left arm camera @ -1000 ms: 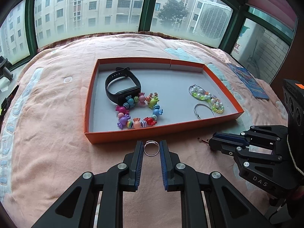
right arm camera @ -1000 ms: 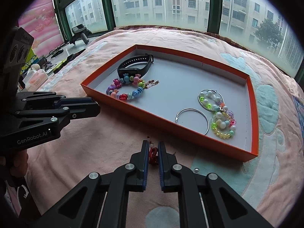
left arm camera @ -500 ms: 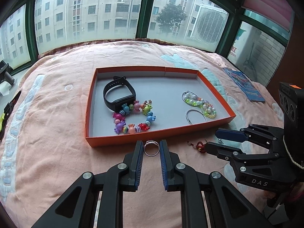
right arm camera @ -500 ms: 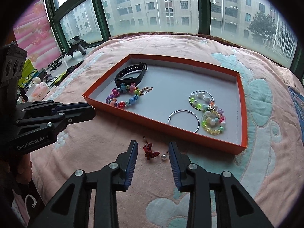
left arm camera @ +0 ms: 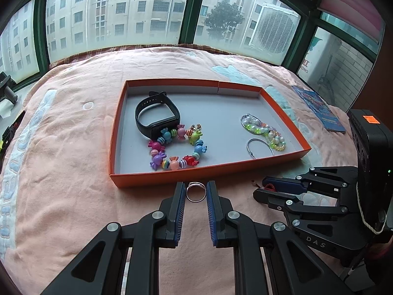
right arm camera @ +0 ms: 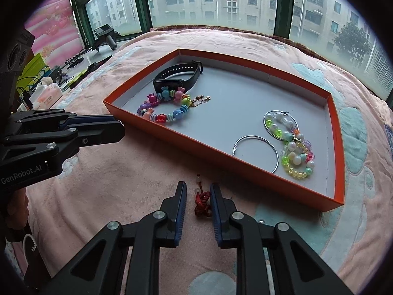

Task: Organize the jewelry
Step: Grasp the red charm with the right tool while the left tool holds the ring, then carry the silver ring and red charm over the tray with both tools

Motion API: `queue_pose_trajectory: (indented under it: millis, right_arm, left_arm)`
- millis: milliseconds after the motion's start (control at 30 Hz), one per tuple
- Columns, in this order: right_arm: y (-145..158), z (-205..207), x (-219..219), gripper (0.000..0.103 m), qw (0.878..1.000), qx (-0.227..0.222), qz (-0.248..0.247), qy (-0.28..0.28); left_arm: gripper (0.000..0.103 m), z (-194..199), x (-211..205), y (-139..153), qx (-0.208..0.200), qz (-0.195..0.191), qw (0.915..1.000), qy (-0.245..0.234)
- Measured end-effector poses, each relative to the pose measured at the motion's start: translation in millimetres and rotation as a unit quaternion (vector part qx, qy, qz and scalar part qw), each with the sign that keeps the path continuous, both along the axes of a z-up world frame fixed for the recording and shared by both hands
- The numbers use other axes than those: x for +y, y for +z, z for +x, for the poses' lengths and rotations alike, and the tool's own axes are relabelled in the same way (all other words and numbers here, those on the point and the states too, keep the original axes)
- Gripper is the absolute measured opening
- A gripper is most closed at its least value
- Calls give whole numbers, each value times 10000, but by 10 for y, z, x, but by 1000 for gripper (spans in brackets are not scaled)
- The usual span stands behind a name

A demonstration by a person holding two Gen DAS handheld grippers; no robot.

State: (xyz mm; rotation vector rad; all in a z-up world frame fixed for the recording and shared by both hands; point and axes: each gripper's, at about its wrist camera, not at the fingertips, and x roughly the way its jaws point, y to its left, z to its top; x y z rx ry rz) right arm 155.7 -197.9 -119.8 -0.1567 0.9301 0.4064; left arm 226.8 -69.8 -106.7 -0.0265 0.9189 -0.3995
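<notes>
We are at the near edge of the orange tray (left arm camera: 118, 132) on the pink blanket (left arm camera: 61, 172) of the bed, and our left tongs (left arm camera: 195, 191) sit just short of the tray's front wall, pinched on a silver ring (left arm camera: 195, 195), pads against both its sides. To the right, our right tongs (right arm camera: 198, 198) have just been closing around the red knotted charm (right arm camera: 202, 202) lying on the blanket; its right pad looks to be touching the knot, the left pad stands a little off it, so no firm grip yet. Inside the tray, the black smart band (left arm camera: 157, 115) and candy-bead bracelet (left arm camera: 176, 147) crowd the left half, touching each other, while the silver hoop (right arm camera: 255, 152) and the pale bead bracelet (right arm camera: 294, 152) hug the right side, near that wall. Between the two groups the grey floor (left arm camera: 221, 123) lies bare right through to the back wall. A blue booklet (left arm camera: 319, 108) lies on the bed beyond the tray's right rim, well apart.
</notes>
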Motion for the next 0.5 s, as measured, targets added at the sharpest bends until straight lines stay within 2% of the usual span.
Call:
queue_pose_trajectory:
  millis: [33,100,167,500]
  right_arm:
    - [5,-2,-4,22,10000,4,9,-10]
    - [8,-17,1,13,10000,-18,-58,-21]
    - [18,-36,5,10,10000,-49,-43,-24]
    - [310,-171,-140,9,9976,-340,356,-480]
  left_arm:
    - [19,0,1,0,1,1,10000,1]
    - [19,-1,4,5,-9,-8,10000,0]
    - [19,-7,0,21,-40,-20,10000,1]
    - [19,-84,-25,229,-236,-88,9997,6]
